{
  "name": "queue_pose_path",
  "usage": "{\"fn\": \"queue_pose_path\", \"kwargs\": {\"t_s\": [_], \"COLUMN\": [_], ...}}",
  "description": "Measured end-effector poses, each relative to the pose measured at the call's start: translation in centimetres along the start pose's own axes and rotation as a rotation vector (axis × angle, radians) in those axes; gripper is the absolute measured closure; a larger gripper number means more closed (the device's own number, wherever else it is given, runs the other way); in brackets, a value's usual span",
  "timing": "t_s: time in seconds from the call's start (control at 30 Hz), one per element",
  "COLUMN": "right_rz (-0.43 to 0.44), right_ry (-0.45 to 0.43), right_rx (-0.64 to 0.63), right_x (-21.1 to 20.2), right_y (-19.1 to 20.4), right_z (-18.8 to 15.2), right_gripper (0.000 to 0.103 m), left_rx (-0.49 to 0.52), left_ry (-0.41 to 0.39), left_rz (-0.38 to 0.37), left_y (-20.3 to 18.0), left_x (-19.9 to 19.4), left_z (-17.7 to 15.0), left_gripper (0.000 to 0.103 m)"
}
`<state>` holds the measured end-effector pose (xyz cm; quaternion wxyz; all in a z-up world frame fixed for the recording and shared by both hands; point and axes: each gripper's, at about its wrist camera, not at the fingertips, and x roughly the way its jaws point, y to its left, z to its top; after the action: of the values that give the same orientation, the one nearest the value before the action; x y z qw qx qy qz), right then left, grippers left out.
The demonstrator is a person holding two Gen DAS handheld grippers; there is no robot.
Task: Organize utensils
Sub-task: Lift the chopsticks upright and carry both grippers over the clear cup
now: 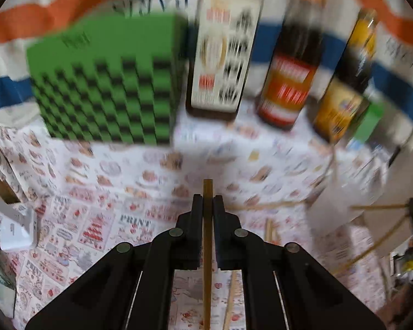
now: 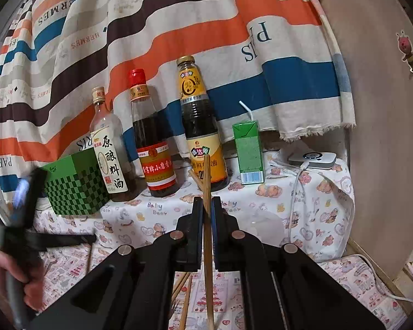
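- Left gripper (image 1: 208, 200), black, two-fingered: jaws closed on a single thin bamboo chopstick (image 1: 207, 247), which runs lengthwise between the pads, its tip projecting past the fingertips. The left wrist view is smeared by motion blur.
- Right gripper (image 2: 206, 202), black with blue pads: jaws clamped on a brown wooden chopstick (image 2: 208, 247) held nearly upright; a second chopstick tip (image 2: 195, 177) crosses just behind it, though whether the pads hold that one too cannot be told.
- Loose bamboo chopsticks (image 1: 261, 206) lie scattered on the patterned red-and-white printed tablecloth (image 1: 101, 220) to the right of the left gripper; more (image 2: 185, 297) show below the right gripper.
- A hand (image 2: 16, 277) at the left edge of the right wrist view grips the handle of the blurred left gripper (image 2: 27, 192).
- Green-and-black checkered rectangular box (image 2: 74, 187), standing on a pale bear-print cloth (image 2: 261, 200).
- Clear glass bottle with a white label (image 2: 107, 148), just beside the box.
- Dark bottle with a red cap and red label (image 2: 154, 148), next in the row.
- Dark bottle with a yellow label (image 2: 200, 126), beyond the right gripper's tips.
- Green drink carton with a white straw (image 2: 249, 151), at the row's right end.
- White flat device with a cable (image 2: 312, 159), right of the carton.
- Striped orange, blue, brown and cream fabric (image 2: 178, 22), hanging behind everything.
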<state>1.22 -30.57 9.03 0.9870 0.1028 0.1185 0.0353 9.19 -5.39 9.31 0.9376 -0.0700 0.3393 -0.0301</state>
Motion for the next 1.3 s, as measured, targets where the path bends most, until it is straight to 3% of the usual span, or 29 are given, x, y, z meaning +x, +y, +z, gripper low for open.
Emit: {"fn": "queue_pose_path", "kwargs": {"t_s": [0.33,0.4,0.53,0.67,0.83,0.93,1.0,1.13,1.2,1.3], "right_rz": [0.023,0.026,-0.016,0.020,0.034,-0.055,-0.169,-0.161,-0.165,-0.176], "right_ry": [0.017,0.009,0.005,0.001,-0.065,-0.097,-0.140,-0.204,-0.202,-0.197], "right_rx": [0.088,0.106,0.178,0.294,0.392,0.368,0.324,0.241,0.209,0.181], "right_x": [0.1,-0.2,-0.3,-0.3,-1.6,-2.5,-3.5,-5.0,-4.8,-4.3], "right_y": [-2.0,-2.4,-3.8,-6.4,-9.2,-9.5,-9.4,-9.1,-9.0,-9.2], "right_z": [0.6,0.8,1.0,1.3,1.9,2.5,2.9,4.2,4.7,6.2], "right_gripper": [0.097,0.097,0.097,0.097,0.097,0.097,0.097,0.097,0.097,0.097], "left_rx": [0.024,0.019,-0.003,-0.005,0.016,0.032,0.049,0.049,0.022,0.023], "left_ry": [-0.232,-0.253,-0.272,-0.302,-0.352,-0.385,-0.413,-0.390,-0.367,-0.371], "left_rz": [-0.030,-0.025,-0.096,-0.128,-0.169,-0.179,-0.173,-0.220,-0.274,-0.283], "left_y": [-1.4,-1.9,-3.0,-4.4,-6.0,-6.7,-7.4,-8.3,-8.7,-10.0], "left_x": [-7.1,-7.3,-7.5,-8.0,-9.4,-10.2,-10.6,-10.3,-9.7,-9.4], "left_z": [1.4,1.2,0.6,0.6,0.6,0.5,0.4,1.2,2.0,3.2], "left_gripper": [0.097,0.097,0.097,0.097,0.097,0.097,0.097,0.097,0.097,0.097]}}
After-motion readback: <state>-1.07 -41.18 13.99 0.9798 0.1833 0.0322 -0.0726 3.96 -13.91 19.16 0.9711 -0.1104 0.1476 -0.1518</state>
